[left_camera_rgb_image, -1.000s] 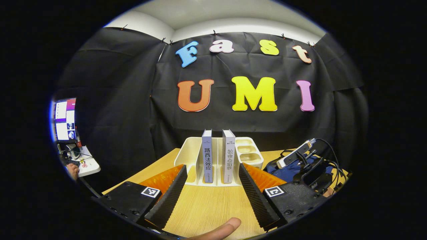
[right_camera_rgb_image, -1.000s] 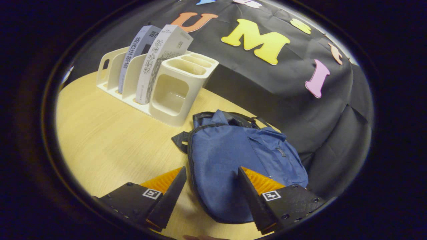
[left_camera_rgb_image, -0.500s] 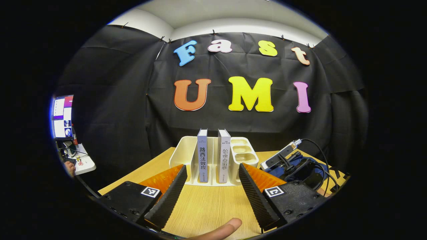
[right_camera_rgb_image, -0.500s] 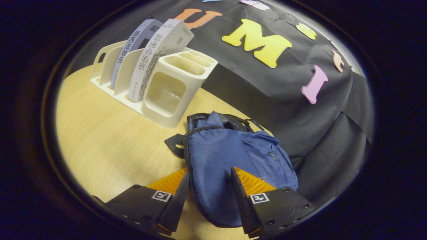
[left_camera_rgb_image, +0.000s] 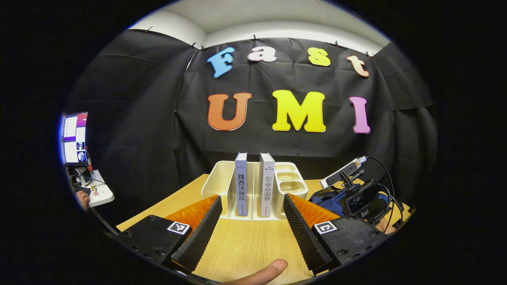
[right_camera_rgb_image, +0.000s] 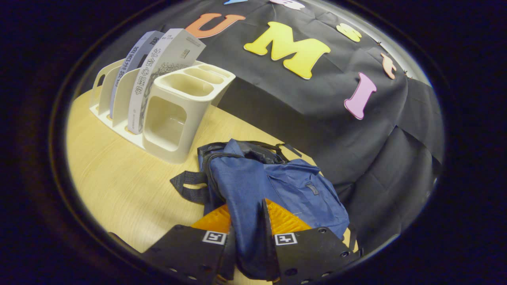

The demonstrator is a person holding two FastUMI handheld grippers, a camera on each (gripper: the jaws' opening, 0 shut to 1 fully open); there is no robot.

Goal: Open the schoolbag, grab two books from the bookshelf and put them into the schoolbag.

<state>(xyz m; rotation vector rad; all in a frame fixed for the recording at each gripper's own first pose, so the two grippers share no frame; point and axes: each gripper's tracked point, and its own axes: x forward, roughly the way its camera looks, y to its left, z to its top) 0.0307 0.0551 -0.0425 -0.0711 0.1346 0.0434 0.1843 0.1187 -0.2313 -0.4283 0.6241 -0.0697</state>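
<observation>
- Two books stand upright in the cream bookshelf in the left gripper view, straight ahead of my left gripper, which is spread wide and holds nothing; my finger rests below it
- Farther right there, my right gripper sits over the blue schoolbag on the tabletop
- Right gripper view: my right gripper is nearly closed, both fingers pinching a fold of the schoolbag at its near edge
- Risk, as I judge it: I may have only loose cloth, not the zipper pull, so a tug drags the whole bag across the tabletop instead of opening it
- It could also slide into the bookshelf just beside it and tip the books
</observation>
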